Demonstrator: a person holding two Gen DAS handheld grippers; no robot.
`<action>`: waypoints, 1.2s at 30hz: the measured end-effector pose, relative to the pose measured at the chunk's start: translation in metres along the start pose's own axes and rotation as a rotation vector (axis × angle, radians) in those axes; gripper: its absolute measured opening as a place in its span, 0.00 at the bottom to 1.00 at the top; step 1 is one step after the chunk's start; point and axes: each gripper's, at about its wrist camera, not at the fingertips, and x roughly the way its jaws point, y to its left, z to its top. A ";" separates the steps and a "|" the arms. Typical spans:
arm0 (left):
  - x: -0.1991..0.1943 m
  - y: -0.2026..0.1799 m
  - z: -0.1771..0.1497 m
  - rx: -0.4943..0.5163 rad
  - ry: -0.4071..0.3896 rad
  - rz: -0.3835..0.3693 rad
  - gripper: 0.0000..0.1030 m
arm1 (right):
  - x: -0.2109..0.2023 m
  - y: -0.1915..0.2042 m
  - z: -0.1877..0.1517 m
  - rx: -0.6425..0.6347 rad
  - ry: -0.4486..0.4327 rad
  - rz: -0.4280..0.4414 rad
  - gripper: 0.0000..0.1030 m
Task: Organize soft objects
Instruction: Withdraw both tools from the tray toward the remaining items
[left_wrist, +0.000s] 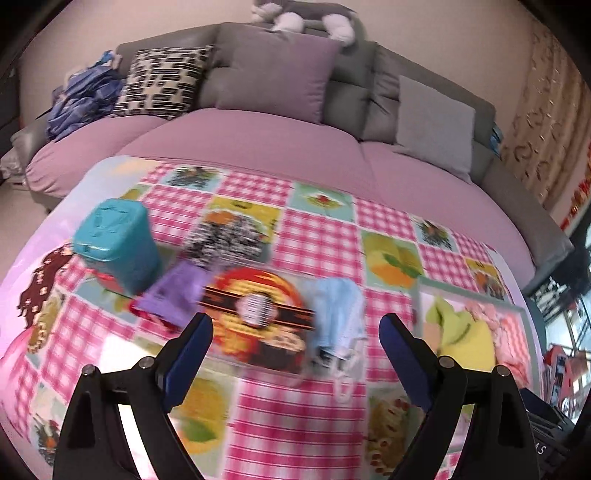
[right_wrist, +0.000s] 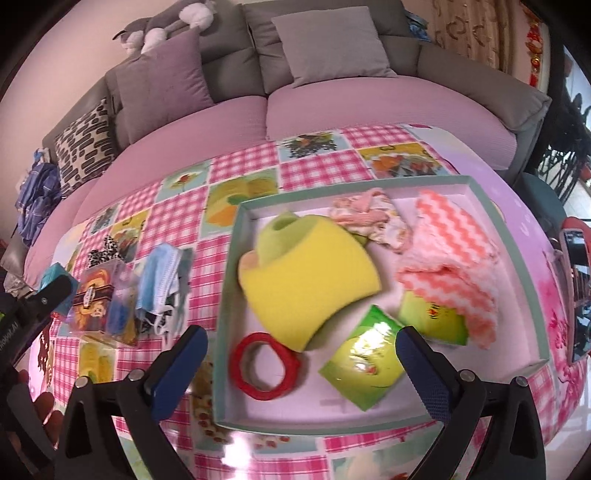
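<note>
Shallow box with pale green walls sits on the bench, which is covered in a pink checked cloth with fruit panels. Inside the box: yellow sponge-like pad curled over near the middle, a light green piece tucked against its far end, red ring at the near left corner just beside the pad, two green packets on the near right side, pink zigzag cloth draped over the farther packet, and a pale pink patterned fabric bunched toward the far wall. Left of the box, on the bench: blue face masks in a loose pile, then a clear box with an orange label, with a black-and-white fabric behind it. In the left wrist view a teal tin stands farther left of the box, with a purple cloth between it and the clear box. Right hand-held gripper is spread wide over the near part of the box, nothing between its fingers. Left hand-held gripper is also spread wide, above the clear box and masks, holding nothing. Sofa with cushions lies beyond the bench. Views are a bit motion-blurred.
</note>
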 end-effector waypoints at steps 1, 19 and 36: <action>-0.002 0.009 0.003 -0.014 -0.005 0.011 0.89 | 0.000 0.003 0.001 -0.004 -0.003 0.002 1.00; -0.012 0.098 0.079 -0.009 0.007 0.038 0.89 | 0.001 0.074 0.036 -0.087 -0.001 0.078 1.00; 0.055 0.086 0.146 0.148 0.346 -0.019 0.89 | 0.074 0.132 0.110 -0.205 0.326 0.161 1.00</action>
